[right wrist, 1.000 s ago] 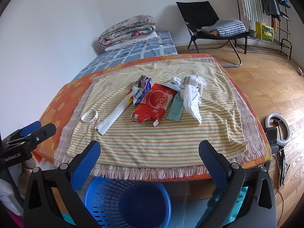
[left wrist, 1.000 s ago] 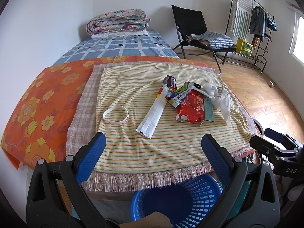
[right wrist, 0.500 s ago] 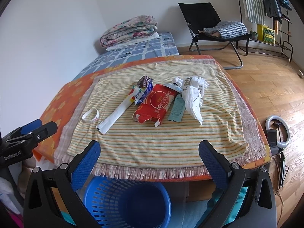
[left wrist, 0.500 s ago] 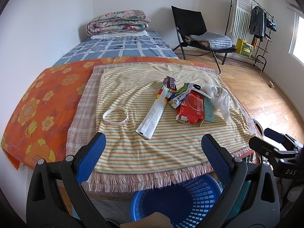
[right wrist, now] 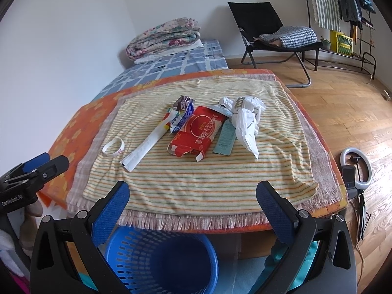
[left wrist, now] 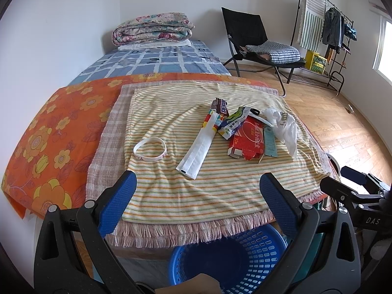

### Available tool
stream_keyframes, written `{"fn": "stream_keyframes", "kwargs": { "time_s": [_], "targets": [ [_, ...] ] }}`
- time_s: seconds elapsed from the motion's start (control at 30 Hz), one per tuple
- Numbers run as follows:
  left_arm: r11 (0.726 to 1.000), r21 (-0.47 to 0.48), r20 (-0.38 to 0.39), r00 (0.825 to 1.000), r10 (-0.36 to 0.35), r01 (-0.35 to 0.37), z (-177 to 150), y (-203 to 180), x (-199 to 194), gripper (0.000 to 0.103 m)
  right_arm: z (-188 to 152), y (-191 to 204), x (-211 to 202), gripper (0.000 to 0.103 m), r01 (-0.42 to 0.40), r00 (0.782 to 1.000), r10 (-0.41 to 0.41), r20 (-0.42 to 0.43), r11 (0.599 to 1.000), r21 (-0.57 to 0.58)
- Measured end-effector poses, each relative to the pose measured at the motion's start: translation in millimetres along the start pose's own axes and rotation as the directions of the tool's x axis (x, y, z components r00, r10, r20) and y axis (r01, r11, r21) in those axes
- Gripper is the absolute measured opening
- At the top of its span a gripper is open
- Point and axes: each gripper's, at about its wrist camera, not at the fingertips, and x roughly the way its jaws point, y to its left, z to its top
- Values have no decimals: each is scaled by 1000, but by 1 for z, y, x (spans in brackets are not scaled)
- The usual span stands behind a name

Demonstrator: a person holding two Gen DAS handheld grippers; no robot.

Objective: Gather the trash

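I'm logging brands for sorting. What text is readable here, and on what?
"SNICKERS": brown wrapper.
"DAS": right tool.
"GenRobot.AI": left tool.
"20": red box; its other characters unreadable.
Green packet, teal tag: print too small.

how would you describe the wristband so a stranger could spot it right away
Find the striped blanket on the bed. On its left side, apart from the trash pile, lies the wristband. It is the only thin white open ring; the rest is flat or crumpled packaging.
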Motion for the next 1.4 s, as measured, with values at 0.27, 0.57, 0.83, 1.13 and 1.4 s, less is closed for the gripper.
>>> {"fn": "stream_keyframes", "kwargs": {
  "time_s": [0.27, 0.57, 0.83, 1.13, 1.4],
  "targets": [
    [1000, 0, -2, 1000, 2, -2, -1, 0, -1, 102, 0, -2, 6, 103, 16, 1000, -16, -27, 1000, -1],
    [1000, -15, -18, 1000, 15, -16, -2, 9, 7, 102, -2, -20, 19, 103, -7, 995, 14, -97, 997, 71],
    [999, -38, -35, 999, 26, -27, -2, 14, 16, 102, -1, -26, 24, 103, 26, 995, -23, -101, 999, 27],
    [999, -32, -33, 999, 10, -11, 2, 12, 21, 102, 8, -37, 27, 102, 5, 997, -3, -79, 1000, 21],
    [999, -29, -45, 999, -16, 14, 9, 7, 28, 102, 23, -42, 27, 102, 36, 999, -37, -23, 999, -14]
  ]
}}
